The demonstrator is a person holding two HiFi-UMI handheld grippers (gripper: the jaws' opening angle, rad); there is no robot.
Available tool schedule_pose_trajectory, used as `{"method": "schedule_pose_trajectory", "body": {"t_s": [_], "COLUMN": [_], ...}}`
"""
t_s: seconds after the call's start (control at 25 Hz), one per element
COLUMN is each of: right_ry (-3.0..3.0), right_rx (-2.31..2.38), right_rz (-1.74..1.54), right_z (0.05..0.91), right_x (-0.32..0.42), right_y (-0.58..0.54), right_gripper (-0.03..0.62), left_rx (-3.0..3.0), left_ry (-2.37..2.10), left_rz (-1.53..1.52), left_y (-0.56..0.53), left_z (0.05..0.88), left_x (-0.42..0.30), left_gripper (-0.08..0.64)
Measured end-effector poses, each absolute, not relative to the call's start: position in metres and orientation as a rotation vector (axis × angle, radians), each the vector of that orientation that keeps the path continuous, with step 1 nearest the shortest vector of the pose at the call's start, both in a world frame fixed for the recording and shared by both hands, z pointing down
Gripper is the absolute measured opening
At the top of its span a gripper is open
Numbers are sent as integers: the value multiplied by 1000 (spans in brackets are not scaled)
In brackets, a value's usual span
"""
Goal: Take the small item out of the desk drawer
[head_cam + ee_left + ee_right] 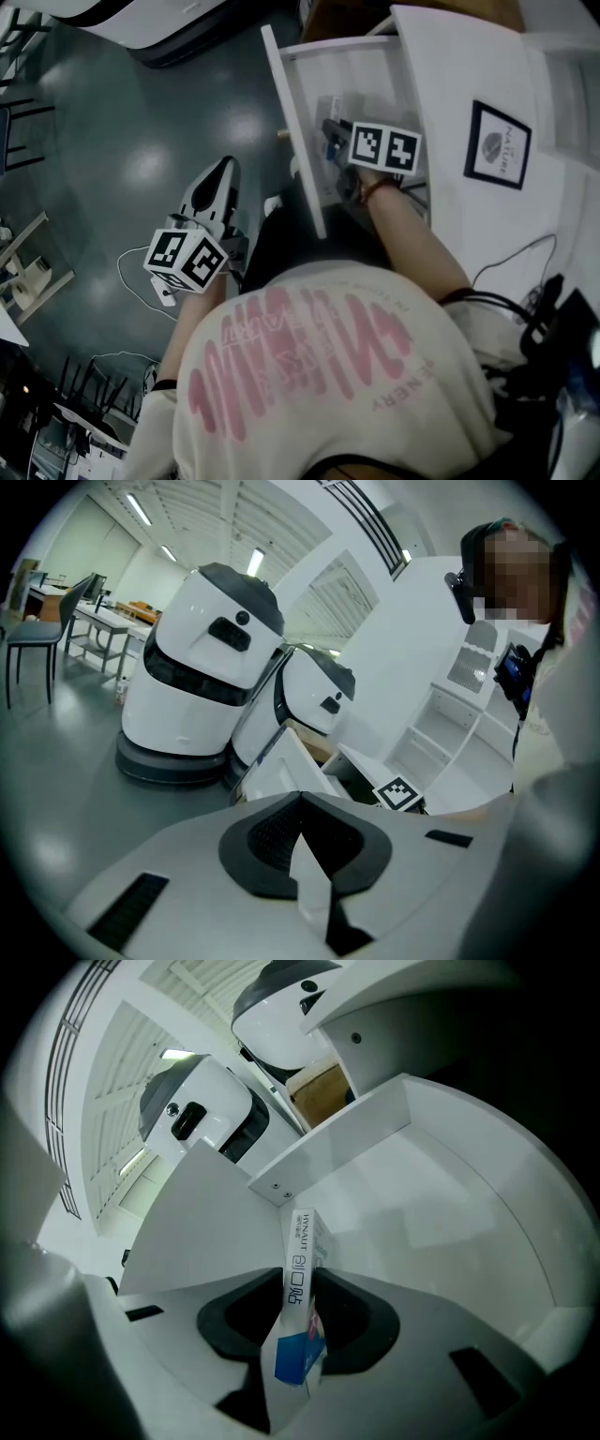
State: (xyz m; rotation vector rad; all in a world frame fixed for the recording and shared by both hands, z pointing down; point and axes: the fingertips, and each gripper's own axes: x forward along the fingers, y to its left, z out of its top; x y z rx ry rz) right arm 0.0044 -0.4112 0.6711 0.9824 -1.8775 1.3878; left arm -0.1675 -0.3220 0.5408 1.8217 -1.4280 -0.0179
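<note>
Right tool [298, 1314] clamps the small box [302, 1241] inside the drawer [441, 1204].

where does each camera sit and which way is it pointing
Head view: on the person's head, looking steeply down at the open drawer; back, arms, left gripper and right gripper show.
Left gripper view: on the left gripper, facing two white rounded machines; its shut jaws show.
Right gripper view: on the right gripper, looking into the drawer; its jaws grip a small box.
Shared: both gripper views see the machines; head and right gripper views, the drawer.
</note>
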Motion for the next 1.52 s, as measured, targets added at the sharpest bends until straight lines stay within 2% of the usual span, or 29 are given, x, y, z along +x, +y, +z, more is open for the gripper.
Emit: {"method": "schedule_pose_trajectory", "body": {"t_s": [0.72, 1.2, 1.52], "right_ry": [-1859, -2010, -2181], "right_rx": [1032, 1166, 1318], "right_rz": [1298, 1162, 1059], "right_z": [651, 582, 503], "right_x": [22, 22, 42], "right_y": [-382, -395, -419], "right_gripper": [100, 100, 100], "left_rx": [1851, 1942, 2038], "left_ry": [-1421, -1413, -1480], "left_rz": [-42, -95, -108], "left_y": [-310, -317, -335], "left_z": [521, 482, 442], "left_x": [-168, -164, -166], "left_gripper": [29, 29, 29]}}
